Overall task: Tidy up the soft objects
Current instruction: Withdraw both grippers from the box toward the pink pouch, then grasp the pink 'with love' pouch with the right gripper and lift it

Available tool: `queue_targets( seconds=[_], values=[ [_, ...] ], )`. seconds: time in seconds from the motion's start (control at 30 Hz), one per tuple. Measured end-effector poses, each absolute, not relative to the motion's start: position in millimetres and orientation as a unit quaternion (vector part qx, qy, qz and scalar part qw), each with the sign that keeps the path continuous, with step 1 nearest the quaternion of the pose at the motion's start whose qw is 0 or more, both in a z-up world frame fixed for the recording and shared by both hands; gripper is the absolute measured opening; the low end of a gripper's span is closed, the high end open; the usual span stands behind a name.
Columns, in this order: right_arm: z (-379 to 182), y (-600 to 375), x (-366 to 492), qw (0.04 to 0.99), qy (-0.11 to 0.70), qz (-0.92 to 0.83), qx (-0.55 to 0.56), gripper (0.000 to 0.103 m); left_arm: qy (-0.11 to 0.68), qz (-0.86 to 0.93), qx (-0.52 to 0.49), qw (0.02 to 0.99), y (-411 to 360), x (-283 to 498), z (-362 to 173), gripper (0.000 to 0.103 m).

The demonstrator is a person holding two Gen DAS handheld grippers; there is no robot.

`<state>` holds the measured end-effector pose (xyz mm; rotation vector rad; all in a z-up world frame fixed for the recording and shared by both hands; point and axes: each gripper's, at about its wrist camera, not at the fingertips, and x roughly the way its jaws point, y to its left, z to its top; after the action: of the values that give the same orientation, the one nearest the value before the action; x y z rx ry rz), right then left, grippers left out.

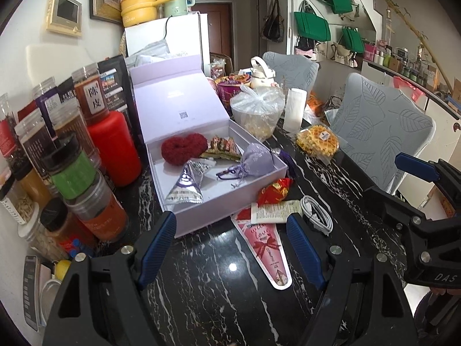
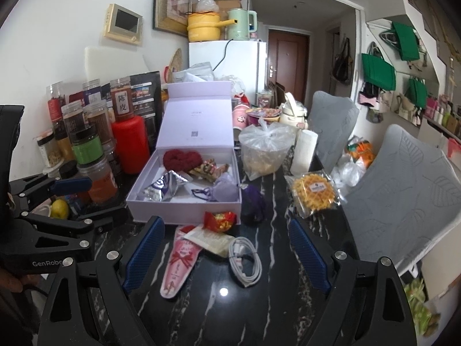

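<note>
An open lilac box [image 1: 227, 201] [image 2: 184, 214] stands on the black marble table. Inside lie a dark red knitted scrunchie [image 1: 183, 151], a silver triangular packet [image 1: 185, 184], a lavender pouch [image 1: 258, 158] and a colourful woven piece [image 1: 224, 148]. Just in front of the box are a red-gold pouch [image 1: 275, 190] [image 2: 220, 220], a cream tube [image 1: 276, 212], a pink cone-shaped packet [image 1: 263, 248] [image 2: 178, 259] and a coiled white cable [image 1: 317, 214] [image 2: 246, 259]. My left gripper [image 1: 230, 219] hovers open before the box, holding nothing. My right gripper [image 2: 224, 225] is open and holds nothing above the packet and cable.
Stacked spice jars [image 1: 83, 173] and a red bottle [image 1: 115, 150] crowd the left side. A bagged bowl [image 1: 258, 112], a paper roll [image 1: 294, 109] and a wrapped waffle [image 1: 317, 141] sit behind the box. A dark purple tassel [image 2: 253, 201] lies beside it. Two grey chairs [image 1: 383, 132] line the right edge.
</note>
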<state>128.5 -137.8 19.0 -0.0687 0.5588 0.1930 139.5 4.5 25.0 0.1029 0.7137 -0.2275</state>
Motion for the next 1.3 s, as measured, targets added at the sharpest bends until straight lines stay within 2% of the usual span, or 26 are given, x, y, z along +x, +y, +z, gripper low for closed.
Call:
queue_targets(
  seconds=[0.63,0.77,1.03,1.3],
  values=[
    [-51,-124,136,0.933,0.341,0.112,-0.01,0.088,0.41,-0.112,0.032,0.905,21,144,-37,0.079],
    [-67,-115,149,0.923,0.364,0.125,-0.004,0.081,0.417,-0.1,0.035,0.903,30,148,-47,0.079],
    [-95,-91,181,0.903,0.402,0.151,-0.003,0.073,0.437,-0.088,0.024,0.895,52,161,-65,0.079],
    [-114,-73,215,0.888,0.435,0.147,-0.004,0.072,0.438,-0.076,0.015,0.896,69,171,-68,0.079]
  ],
)
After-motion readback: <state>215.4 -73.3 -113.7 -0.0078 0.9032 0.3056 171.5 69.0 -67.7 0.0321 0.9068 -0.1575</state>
